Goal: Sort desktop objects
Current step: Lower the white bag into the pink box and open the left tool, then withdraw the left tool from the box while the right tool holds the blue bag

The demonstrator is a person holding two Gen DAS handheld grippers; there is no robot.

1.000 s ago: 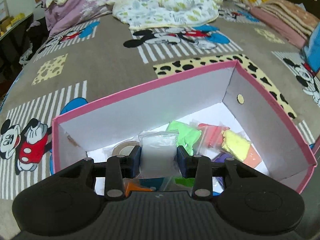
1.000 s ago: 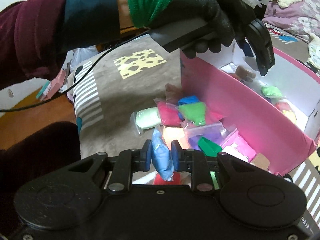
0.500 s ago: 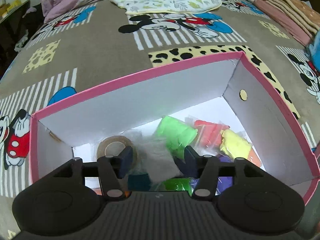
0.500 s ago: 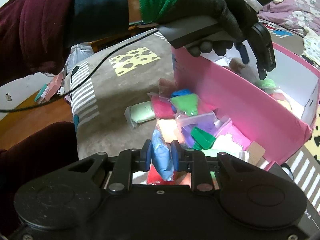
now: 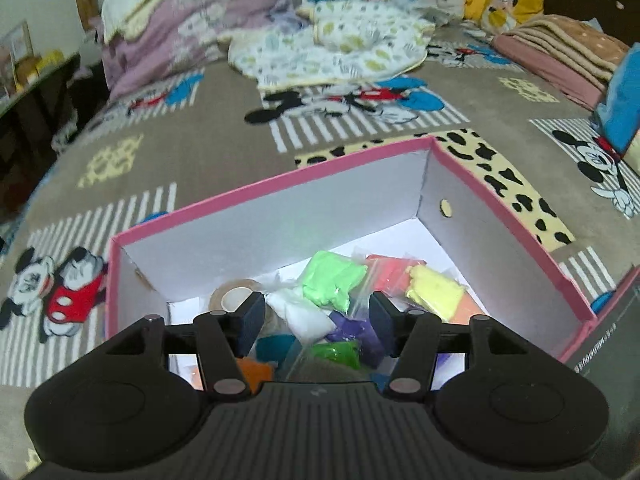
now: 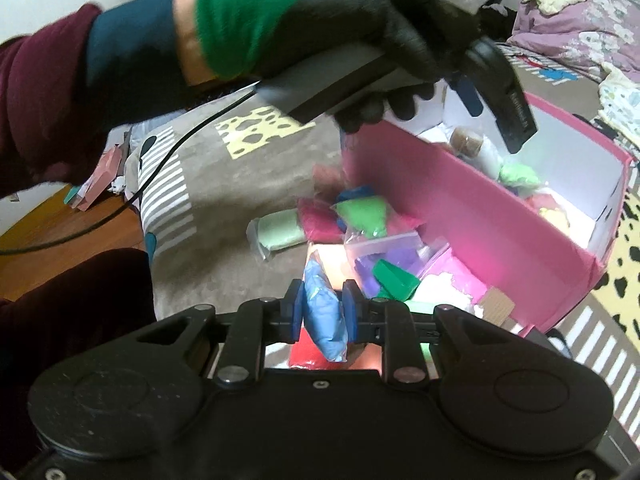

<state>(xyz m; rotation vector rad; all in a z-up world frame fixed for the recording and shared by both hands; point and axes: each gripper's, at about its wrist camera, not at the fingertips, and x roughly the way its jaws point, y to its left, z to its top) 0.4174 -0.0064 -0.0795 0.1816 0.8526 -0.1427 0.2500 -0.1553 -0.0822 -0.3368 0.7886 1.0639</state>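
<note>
Right now the white clay bag [image 5: 298, 312] lies loose inside the pink box [image 5: 256, 192], among the green, yellow, orange and purple bags and beside the roll of tape [image 5: 234, 298]. Your left gripper [image 5: 316, 318] has just been opening, its jaws apart above the bag with nothing pressed between them, so that drop looks done. Your right gripper [image 6: 322, 312] is clenched on the blue clay bag [image 6: 324, 316], held over the pile of unsorted bags [image 6: 360, 240] lying on the blanket [image 6: 240, 184] just outside the box's near wall. The step in hand, as I judge it, is carrying the blue bag over that wall; you will need to lift it above the pink rim before moving across. Mind your own left hand [image 6: 360, 32], which hangs over the near end of the box and crowds that end. The far end of the box floor shows bare white room, and the blanket around the box lies open on its far side.
</note>
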